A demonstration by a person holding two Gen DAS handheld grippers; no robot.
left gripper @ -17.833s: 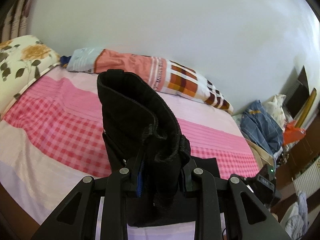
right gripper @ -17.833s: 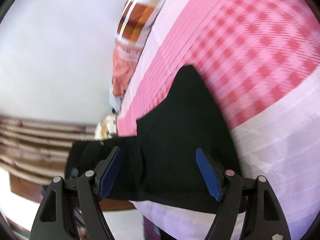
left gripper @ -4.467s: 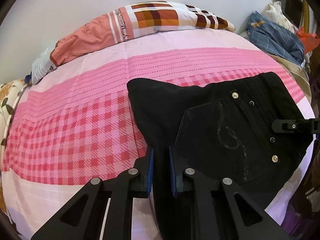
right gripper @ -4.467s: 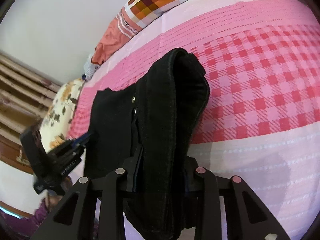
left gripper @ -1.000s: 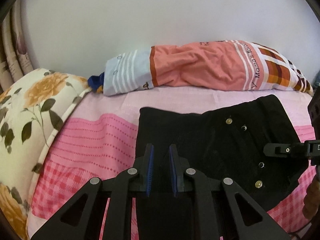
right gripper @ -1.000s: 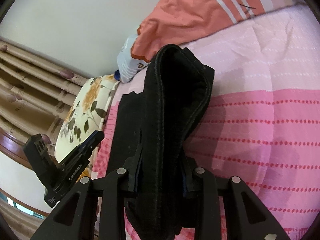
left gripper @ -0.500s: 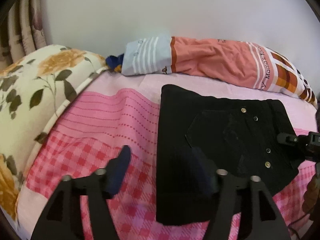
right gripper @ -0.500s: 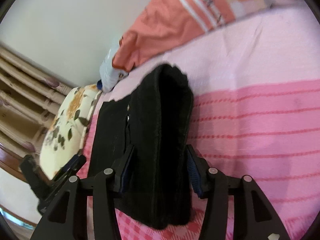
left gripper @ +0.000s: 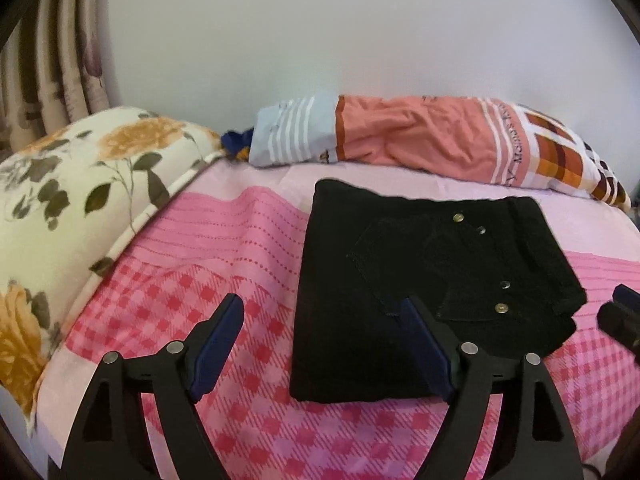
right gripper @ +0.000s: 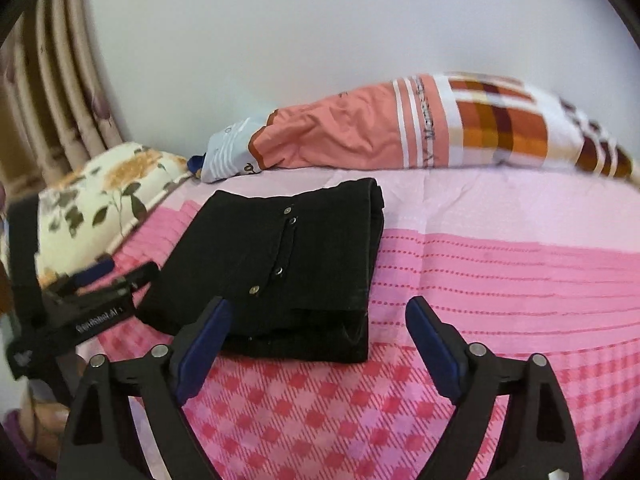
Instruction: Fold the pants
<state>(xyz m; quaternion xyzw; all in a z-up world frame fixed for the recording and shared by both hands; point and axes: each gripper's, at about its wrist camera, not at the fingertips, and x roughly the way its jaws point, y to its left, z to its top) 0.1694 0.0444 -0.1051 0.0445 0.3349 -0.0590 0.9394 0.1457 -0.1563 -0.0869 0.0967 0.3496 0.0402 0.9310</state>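
The left gripper (left gripper: pixel 320 344) is seen with its jaws spread wide and nothing held between them; its right finger is seen in front of the near edge of the pants (left gripper: pixel 400 264), and contact cannot be told. The right gripper (right gripper: pixel 316 334) is likewise held wide open and empty, just near of the pants (right gripper: pixel 288 264), not touching them. One pair of pants is seen: black, denim-like cloth folded into a thick, roughly square stack lying flat on the bed (left gripper: pixel 224 248), with four round metal studs counted and a stitched back pocket on top. The bed is covered by a pink sheet of stripes, dotted lines and checks. Two pillows are counted: a cream floral pillow (left gripper: pixel 72 200) at the left, and a long crumpled patchwork pillow (left gripper: pixel 432 144) in salmon, pale blue and orange plaid at the far side by the white wall.
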